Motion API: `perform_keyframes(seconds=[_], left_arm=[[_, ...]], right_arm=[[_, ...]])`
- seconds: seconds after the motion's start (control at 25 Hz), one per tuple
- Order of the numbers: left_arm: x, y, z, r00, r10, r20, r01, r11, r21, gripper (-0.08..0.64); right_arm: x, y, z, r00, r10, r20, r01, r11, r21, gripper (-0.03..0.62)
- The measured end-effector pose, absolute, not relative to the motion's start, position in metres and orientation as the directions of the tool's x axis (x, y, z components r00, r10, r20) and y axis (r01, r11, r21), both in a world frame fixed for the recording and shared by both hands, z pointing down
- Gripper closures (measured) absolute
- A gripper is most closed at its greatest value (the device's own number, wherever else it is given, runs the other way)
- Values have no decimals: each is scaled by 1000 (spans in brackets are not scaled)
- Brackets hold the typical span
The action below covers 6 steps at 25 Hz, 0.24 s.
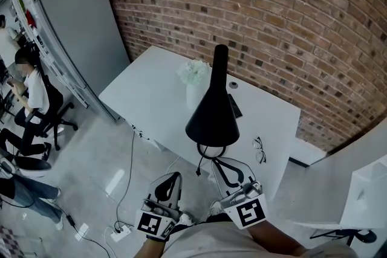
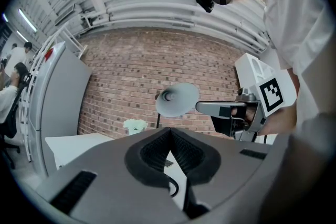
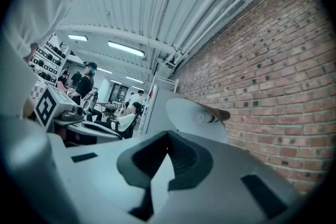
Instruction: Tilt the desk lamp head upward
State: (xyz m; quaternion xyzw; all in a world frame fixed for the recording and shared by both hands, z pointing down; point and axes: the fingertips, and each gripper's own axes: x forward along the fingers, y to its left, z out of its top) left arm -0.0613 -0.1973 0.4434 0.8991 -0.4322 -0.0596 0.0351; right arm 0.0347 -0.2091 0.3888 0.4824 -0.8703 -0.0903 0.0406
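The black desk lamp head (image 1: 213, 112) is a cone that rises above the white desk (image 1: 151, 99), wide rim toward me. The left gripper view shows its pale open face (image 2: 177, 99), and the right gripper view shows it beside the brick wall (image 3: 197, 119). My right gripper (image 1: 219, 161) sits just below the lamp rim, shut and holding nothing (image 3: 168, 134). From the left gripper view its tip (image 2: 202, 107) reaches the lamp's edge; I cannot tell whether it touches. My left gripper (image 1: 176, 176) hangs lower left of the lamp, shut and empty (image 2: 169, 130).
A vase of white flowers (image 1: 195, 72) stands behind the lamp. Eyeglasses (image 1: 260, 149) lie near the desk's front right edge. The lamp cable (image 1: 198, 167) dangles below the rim. A brick wall (image 1: 290, 21) backs the desk. A seated person (image 1: 33, 96) and a floor power strip (image 1: 121, 231) are at left.
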Motion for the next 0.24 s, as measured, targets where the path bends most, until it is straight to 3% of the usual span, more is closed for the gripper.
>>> perform_keyframes(seconds=[0.24], left_arm=[[-52, -197, 443, 629, -774, -68, -766, -633, 116, 555]], right_arm=[[40, -205, 389, -533, -846, -15, -830, 519, 203, 577]])
